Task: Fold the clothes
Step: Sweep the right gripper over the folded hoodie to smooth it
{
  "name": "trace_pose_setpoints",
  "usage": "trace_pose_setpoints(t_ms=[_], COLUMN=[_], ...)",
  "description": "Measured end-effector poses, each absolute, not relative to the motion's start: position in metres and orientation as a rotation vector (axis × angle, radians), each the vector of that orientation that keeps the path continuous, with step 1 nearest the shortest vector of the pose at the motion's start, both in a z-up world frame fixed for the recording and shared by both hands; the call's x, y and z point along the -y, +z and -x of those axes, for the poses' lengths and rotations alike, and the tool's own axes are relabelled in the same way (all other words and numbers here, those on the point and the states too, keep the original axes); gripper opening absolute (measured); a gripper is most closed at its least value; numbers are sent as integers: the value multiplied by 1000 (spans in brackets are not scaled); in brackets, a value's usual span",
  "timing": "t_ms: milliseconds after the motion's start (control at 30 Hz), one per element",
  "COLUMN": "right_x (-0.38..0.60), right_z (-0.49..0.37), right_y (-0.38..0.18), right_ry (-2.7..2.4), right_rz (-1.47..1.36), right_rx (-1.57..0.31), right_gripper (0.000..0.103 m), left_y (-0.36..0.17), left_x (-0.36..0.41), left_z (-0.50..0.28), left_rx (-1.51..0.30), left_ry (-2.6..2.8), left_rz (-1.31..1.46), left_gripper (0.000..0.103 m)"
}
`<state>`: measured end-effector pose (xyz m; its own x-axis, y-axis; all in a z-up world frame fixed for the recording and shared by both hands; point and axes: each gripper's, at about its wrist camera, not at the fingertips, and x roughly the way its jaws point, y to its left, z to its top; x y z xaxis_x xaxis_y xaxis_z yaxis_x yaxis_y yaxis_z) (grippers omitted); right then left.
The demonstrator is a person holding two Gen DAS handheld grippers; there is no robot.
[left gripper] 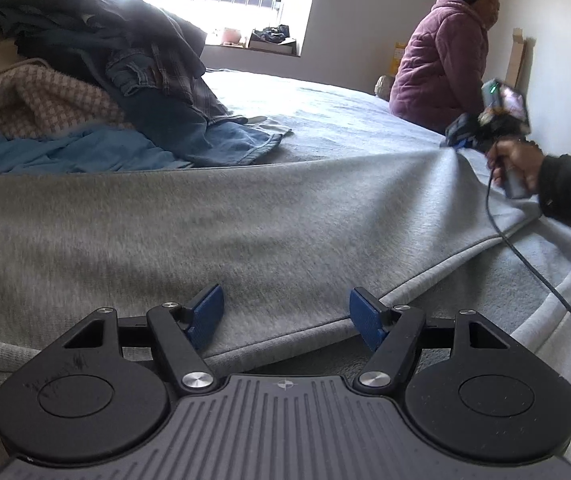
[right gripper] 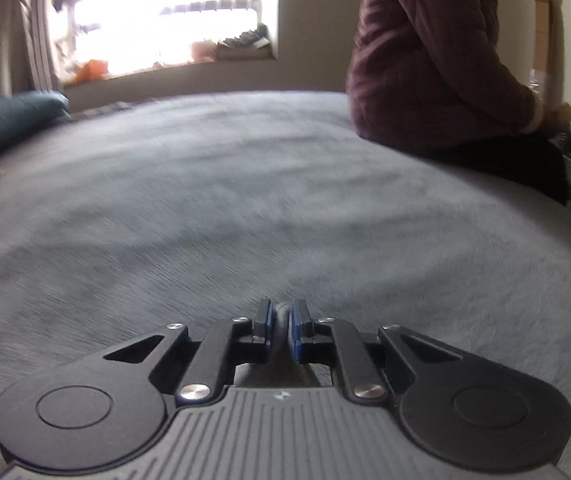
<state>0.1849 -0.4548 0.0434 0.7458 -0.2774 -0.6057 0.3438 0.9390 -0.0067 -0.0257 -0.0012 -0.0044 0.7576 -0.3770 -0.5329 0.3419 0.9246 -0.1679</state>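
From the left wrist camera, the left tongs (left gripper: 286, 317) stood open, their ribbed blue pads (left gripper: 207, 316) spread wide apart and hovering just over the hemmed edge of a grey garment (left gripper: 221, 232), a soft, fleecy knit spread broadly across the bed (left gripper: 325, 120). The bed itself was covered in a pale blue-grey blanket with a short, brushed nap. Toward the right, the right tongs (left gripper: 455, 142) pinched a corner of the garment and lifted it into a taut peak, the person's right hand (left gripper: 515, 164) wrapped round the handle and a black cable (left gripper: 545, 284) trailing down over the cloth. At the back left rose a heap of clothes (left gripper: 97, 80): dark fabric on top, a checked shirt, blue denim, a houndstooth pink-and-cream knit and a smooth blue piece at the base. A seated person in a quilted mauve jacket (left gripper: 441, 60) occupied the far edge of the bed. From the right wrist camera, the right tongs (right gripper: 281, 328) were closed on a thin fold of the grey garment (right gripper: 282, 322), squeezed between the blue pads. Beyond them stretched the blurred, fuzzy bed (right gripper: 245, 200), with a dark teal pillow (right gripper: 9, 124) at the left and the quilted jacket (right gripper: 429, 52) at the right.
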Motion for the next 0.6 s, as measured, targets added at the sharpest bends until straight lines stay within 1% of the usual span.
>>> trace_pose_setpoints(t_ms=[100, 133, 167, 267, 333, 433, 533, 600], right_x=[484, 497, 508, 523, 509, 454, 371, 338], right_z=[-182, -173, -163, -128, -110, -89, -70, -58], right_y=[30, 35, 41, 75, 99, 120, 107, 86], right_ry=[-461, -467, -466, -412, -295, -63, 161, 225], right_rz=[-220, -291, -346, -397, -351, -206, -2, 109], right_rx=[-657, -633, -609, -545, -576, -681, -800, -849], right_gripper=[10, 10, 13, 14, 14, 14, 14, 14], left_y=[-5, -5, -5, -4, -5, -5, -5, -5], left_x=[1, 1, 2, 2, 3, 2, -2, -5], left_z=[26, 26, 26, 26, 25, 25, 24, 23], left_rx=[-593, -593, -593, -593, -593, -592, -591, -590], left_ry=[-395, -396, -397, -400, -402, -406, -418, -429], left_rz=[61, 61, 60, 59, 56, 63, 94, 121], left_gripper=[72, 72, 72, 74, 75, 76, 76, 78])
